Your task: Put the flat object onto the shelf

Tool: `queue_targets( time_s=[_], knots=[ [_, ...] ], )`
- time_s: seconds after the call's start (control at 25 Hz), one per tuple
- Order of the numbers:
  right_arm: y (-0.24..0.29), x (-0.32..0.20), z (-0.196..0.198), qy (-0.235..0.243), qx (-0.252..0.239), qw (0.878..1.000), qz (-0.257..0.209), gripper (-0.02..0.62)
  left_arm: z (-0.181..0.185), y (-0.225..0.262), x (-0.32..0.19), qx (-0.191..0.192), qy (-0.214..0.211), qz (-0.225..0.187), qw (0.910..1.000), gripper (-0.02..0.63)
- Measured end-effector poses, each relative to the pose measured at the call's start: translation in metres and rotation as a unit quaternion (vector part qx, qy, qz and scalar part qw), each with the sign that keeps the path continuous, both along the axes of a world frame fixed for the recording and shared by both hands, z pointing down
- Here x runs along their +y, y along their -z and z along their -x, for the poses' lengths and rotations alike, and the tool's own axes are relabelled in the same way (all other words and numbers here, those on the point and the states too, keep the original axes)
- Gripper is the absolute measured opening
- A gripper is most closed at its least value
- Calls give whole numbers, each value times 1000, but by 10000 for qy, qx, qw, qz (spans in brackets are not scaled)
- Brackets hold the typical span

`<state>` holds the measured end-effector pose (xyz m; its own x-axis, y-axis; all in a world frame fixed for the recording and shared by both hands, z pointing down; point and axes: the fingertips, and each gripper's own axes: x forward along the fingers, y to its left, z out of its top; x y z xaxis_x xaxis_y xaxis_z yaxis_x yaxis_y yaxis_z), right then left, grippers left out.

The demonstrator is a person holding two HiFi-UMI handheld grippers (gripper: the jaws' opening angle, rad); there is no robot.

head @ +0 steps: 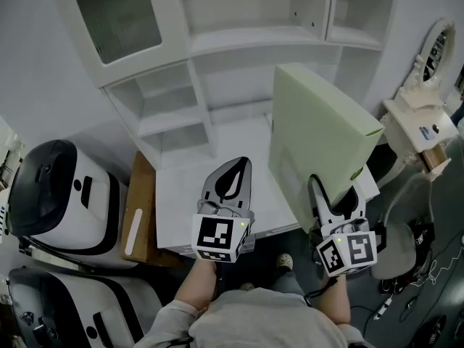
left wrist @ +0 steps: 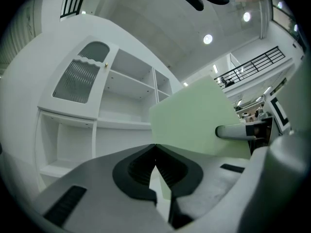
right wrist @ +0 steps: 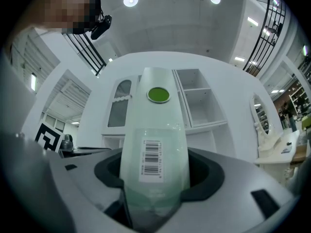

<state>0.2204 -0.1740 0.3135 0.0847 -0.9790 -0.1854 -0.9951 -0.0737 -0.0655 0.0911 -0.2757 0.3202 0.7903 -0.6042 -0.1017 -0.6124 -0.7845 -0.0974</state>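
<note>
The white shelf unit [head: 239, 64] stands straight ahead, its open bays facing the person. The pale green box [head: 319, 129] is in the air before the right-hand bays, on edge and tilted, probably so that it can go in narrow side first. The right tongs [head: 335, 193] pinch its lower edge across the thickness and carry it alone. The left tongs [left wrist: 155, 148] are pressed together on nothing, just beside the box, likely kept free to steady it.
</note>
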Motion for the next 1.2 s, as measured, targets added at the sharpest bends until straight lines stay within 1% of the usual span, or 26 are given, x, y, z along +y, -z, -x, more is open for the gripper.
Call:
queue_targets(
  time_s=[0.2,0.36,0.48,0.64,0.76,0.84,0.92,1.0,1.2],
  knots=[
    [16,-21,-20,202,413,9989,-15,288,-16,9,-16,87,219,-33,9997,15],
    [31,-35,-35,341,914,9952,-15,288,-26,11,-23,143,397,-46,9991,15],
    [44,-43,-40,403,1468,9883,23,287,-28,13,-26,175,532,-54,9984,15],
    [63,-56,-44,407,2308,9721,67,287,-29,14,-29,232,687,-44,9974,15],
    [82,-63,-41,387,2898,9563,-86,287,-28,14,-29,257,781,-42,9966,15],
    [91,-67,-39,351,3358,9412,-95,287,-26,13,-29,267,835,-33,9961,15],
    [96,-72,-38,272,3961,9178,90,287,-24,13,-30,271,878,-17,9958,15],
    [100,-75,-36,147,4440,8955,278,287,-21,11,-30,270,922,9,9954,15],
    [110,-82,-26,-136,5194,8539,315,287,-14,10,-31,262,979,37,9948,15]
  ],
)
